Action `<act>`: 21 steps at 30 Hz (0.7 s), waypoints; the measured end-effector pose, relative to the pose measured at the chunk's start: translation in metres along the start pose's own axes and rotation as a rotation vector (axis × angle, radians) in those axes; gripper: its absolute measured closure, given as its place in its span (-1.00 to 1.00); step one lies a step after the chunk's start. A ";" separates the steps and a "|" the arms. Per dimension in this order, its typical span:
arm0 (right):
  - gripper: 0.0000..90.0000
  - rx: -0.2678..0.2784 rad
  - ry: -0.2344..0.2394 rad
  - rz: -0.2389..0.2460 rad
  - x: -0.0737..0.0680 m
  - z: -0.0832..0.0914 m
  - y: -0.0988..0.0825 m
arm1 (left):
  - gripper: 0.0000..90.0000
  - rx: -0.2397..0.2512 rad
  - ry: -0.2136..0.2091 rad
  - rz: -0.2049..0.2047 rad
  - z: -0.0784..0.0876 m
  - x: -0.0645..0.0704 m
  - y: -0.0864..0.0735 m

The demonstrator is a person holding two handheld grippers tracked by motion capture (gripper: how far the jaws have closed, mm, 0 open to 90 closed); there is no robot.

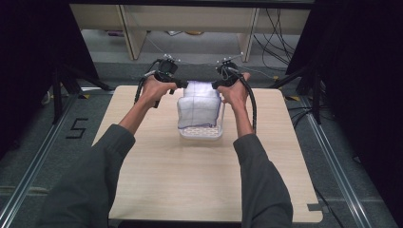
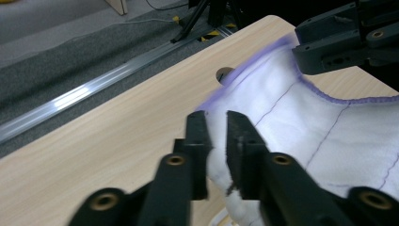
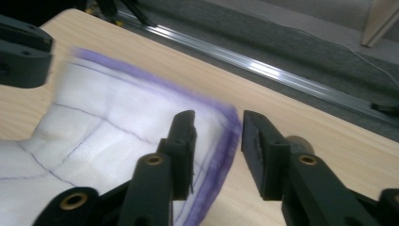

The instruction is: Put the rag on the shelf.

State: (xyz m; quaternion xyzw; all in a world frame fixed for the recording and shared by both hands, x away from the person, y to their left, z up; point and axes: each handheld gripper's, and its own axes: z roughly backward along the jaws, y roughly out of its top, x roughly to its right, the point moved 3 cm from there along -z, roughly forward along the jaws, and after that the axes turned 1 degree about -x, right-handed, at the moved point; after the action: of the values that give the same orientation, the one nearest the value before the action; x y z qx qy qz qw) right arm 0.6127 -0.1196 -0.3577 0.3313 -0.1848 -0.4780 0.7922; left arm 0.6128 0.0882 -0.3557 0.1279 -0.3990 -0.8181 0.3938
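The left gripper (image 2: 216, 129) has its jaws slightly parted, one corner of the cloth (image 1: 199, 107) between them with no clear pinch. The right gripper (image 3: 217, 136) stands wider open, the cloth's purple-stitched corner loose in the gap. Each takes one far corner, likely so the cloth spreads evenly as it drapes from the fingers back over the basket (image 1: 200, 133) on the table (image 1: 157, 175). Count: two grippers, one cloth, one basket, one table.

Both forearms reach forward, left claw (image 1: 183, 85) and right claw (image 1: 215, 85) facing inward (2 jaws each parted).
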 end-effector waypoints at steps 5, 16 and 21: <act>0.31 0.026 -0.014 -0.018 0.002 0.003 -0.002 | 0.24 0.009 0.004 0.015 0.008 0.003 0.001; 0.17 0.057 -0.005 -0.011 0.005 0.029 -0.003 | 0.09 0.033 -0.021 0.033 0.030 0.007 -0.002; 0.15 0.074 0.000 -0.010 0.004 0.041 -0.005 | 0.00 0.035 -0.030 0.053 0.038 0.006 -0.008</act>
State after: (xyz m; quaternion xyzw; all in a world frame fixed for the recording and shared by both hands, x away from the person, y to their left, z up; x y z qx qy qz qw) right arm 0.5862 -0.1392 -0.3321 0.3614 -0.2005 -0.4748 0.7771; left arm 0.5847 0.1082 -0.3365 0.1119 -0.4224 -0.8020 0.4072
